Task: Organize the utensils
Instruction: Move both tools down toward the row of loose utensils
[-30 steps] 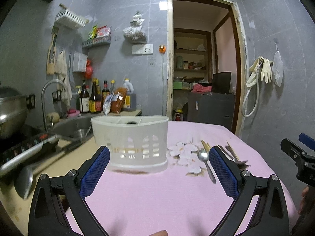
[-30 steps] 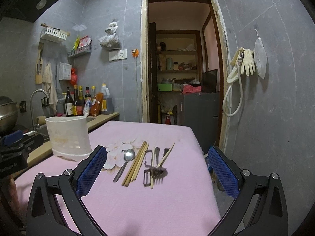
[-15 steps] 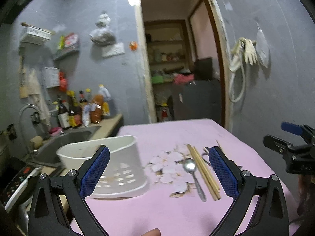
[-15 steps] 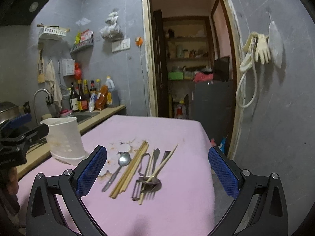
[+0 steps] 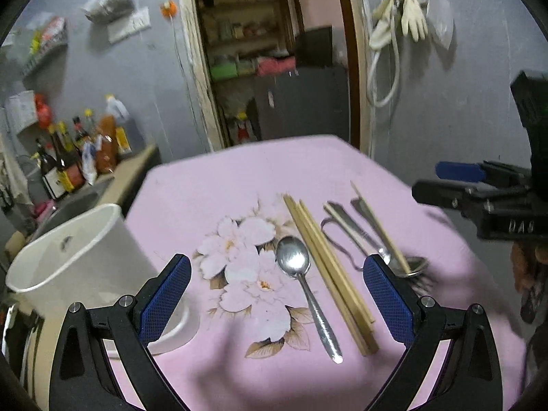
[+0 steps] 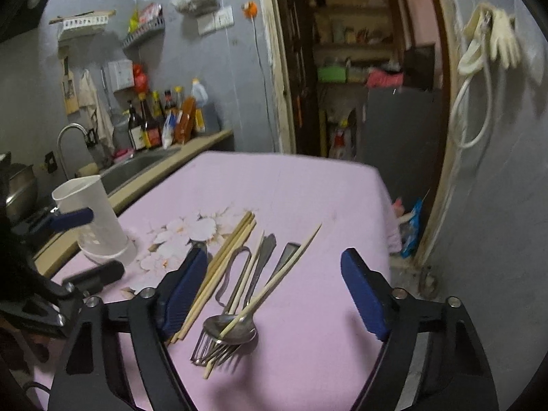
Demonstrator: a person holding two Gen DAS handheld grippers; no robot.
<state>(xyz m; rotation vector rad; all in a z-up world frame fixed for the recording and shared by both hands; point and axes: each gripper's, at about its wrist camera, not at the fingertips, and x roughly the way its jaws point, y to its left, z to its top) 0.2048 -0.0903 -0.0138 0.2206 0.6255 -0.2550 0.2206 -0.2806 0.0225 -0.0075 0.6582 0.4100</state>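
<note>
On the pink cloth point(image 5: 239, 185) lie a steel spoon point(image 5: 301, 277), a bundle of wooden chopsticks point(image 5: 328, 270) and, further right, a heap of forks, a spoon and loose chopsticks point(image 5: 383, 243). A white plastic utensil holder point(image 5: 75, 260) stands at the left. My left gripper point(image 5: 276, 263) is open above the single spoon and the bundle. My right gripper point(image 6: 274, 253) hovers over the heap point(image 6: 236, 325). Its jaws are closing with the utensils lying below and between them, and the pads press on nothing. The holder point(image 6: 96, 219) shows at the right wrist view's left.
A counter with a sink point(image 6: 137, 167), a tap and bottles point(image 6: 150, 123) runs along the cloth's left side. An open doorway point(image 6: 359, 68) lies beyond the far edge. The grey wall point(image 6: 496, 178) stands close on the right, with gloves and a hose point(image 6: 486, 41) hanging.
Both grippers have swung right and tipped down toward the utensils. The holder has slid to the left edge of the left wrist view. The right jaws have narrowed.
</note>
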